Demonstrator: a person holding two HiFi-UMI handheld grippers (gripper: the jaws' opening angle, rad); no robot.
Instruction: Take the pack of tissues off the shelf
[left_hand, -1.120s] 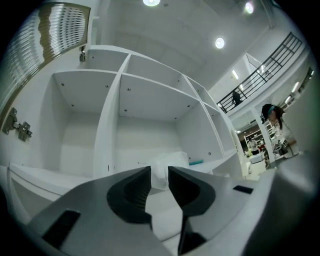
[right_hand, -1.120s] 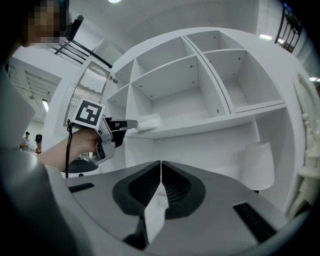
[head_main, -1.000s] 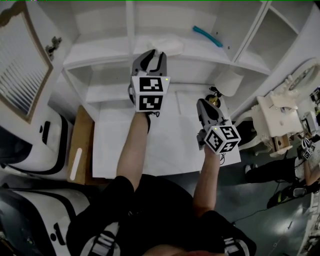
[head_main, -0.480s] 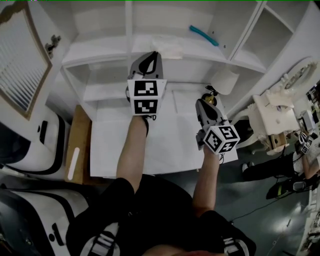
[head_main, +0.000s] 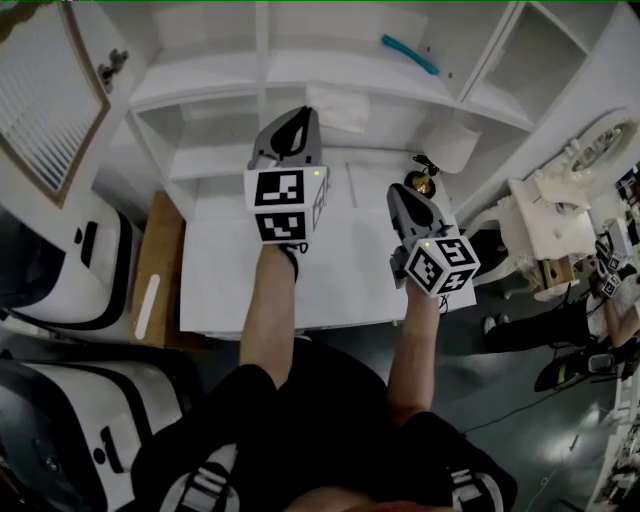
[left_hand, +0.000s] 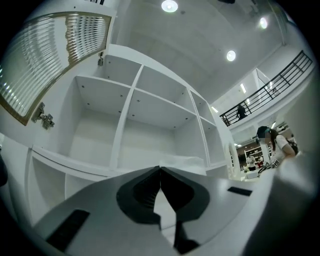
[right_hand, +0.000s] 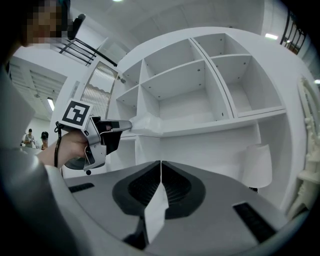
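My left hand-held gripper (left_hand: 160, 169) is pinching the near edge of the pack of tissues (right_hand: 146, 123), its jaws closed together on the wrapper. The only print showing is the black-and-white square markers on its cube (head_main: 283, 203) and on the right cube (head_main: 443, 265). The pack is looking white, soft and slightly crumpled in a pale wrapper, and it is lying at the front edge of a shelf (head_main: 210, 90) in the white unit, just right of an upright divider. The left forearm (head_main: 268, 310) is reaching straight forward and up to that shelf. The right hand-held gripper (right_hand: 160, 164) is hanging lower and to the right over the white surface (head_main: 340, 290), jaws shut with nothing between them, pointing at the unit. A small white lamp (head_main: 452, 148) is standing beyond it, and a teal object (head_main: 410, 55) is lying on a higher shelf.
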